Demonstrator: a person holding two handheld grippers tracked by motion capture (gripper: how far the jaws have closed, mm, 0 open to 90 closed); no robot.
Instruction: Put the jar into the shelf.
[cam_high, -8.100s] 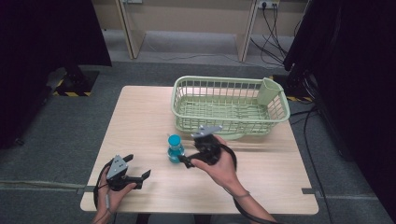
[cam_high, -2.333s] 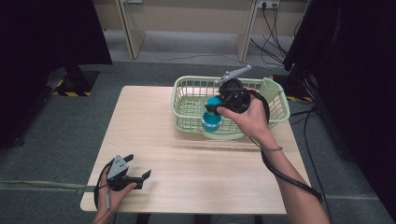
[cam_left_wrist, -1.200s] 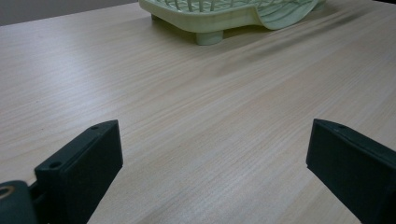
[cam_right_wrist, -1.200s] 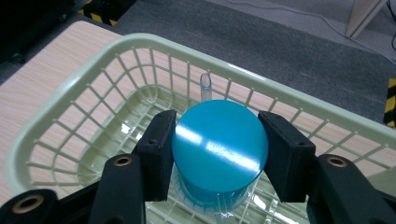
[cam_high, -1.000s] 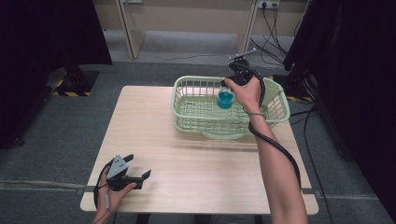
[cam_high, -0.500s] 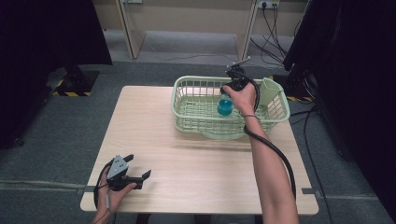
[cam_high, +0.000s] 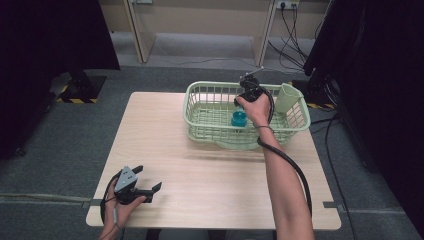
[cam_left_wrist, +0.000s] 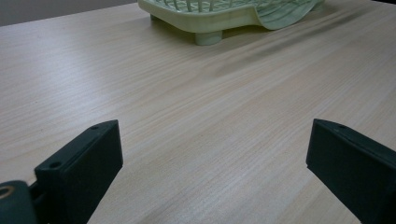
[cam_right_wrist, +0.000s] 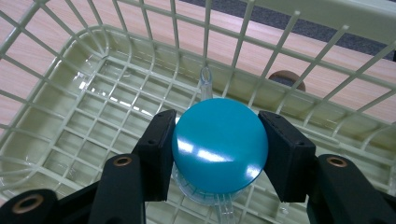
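Teal cap (cam_right_wrist: 219, 149) sits squeezed between my right gripper's (cam_right_wrist: 219, 154) jaws, pads tight against both its sides, down inside the green basket (cam_high: 200, 100) at the table's (cam_high: 210, 170) far right. Under the cap I make out clear plastic, probably a small bottle, though the cap hides most of it. My left gripper (cam_high: 142, 188) rests at the near left corner, jaws spread wide around nothing.
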